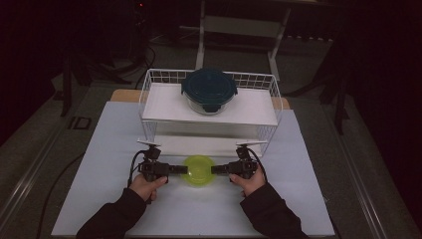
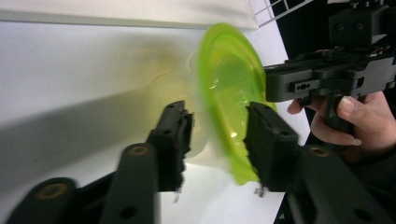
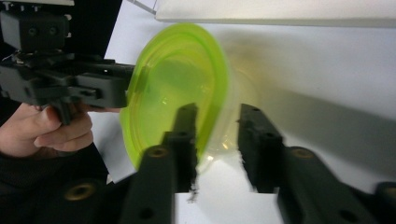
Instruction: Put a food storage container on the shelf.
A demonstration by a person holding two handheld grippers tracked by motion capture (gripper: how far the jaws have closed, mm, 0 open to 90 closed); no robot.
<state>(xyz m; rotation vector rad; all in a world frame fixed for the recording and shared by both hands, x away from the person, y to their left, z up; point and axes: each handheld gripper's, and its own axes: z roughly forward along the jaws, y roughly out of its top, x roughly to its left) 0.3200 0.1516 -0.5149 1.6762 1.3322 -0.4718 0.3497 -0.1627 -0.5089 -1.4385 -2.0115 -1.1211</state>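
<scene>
Left gripper (image 1: 175, 169): fingers part closed, straddling the bowl's left rim; contact unclear. Green bowl (image 1: 198, 170) sits on the tabletop (image 1: 99, 149), in front of the wire basket (image 1: 149, 99). Right gripper (image 1: 219, 169): fingers astride right rim, contact unclear.

Two dark-sleeved forearms enter from 6 o'clock in the high view, each hand wrapped around a black gripper. The left hand (image 1: 145, 185) holds the left gripper (image 1: 183, 170) level, its jaws pointing toward 3 o'clock; the right hand (image 1: 250, 182) holds the right gripper (image 1: 215, 170) level, its jaws pointing toward 9 o'clock, so the two face each other. In each gripper view, that gripper's jaws straddle the rim of the green bowl (image 1: 198, 170), one jaw inside and one outside, a little gap visible. A cable loops from each gripper
</scene>
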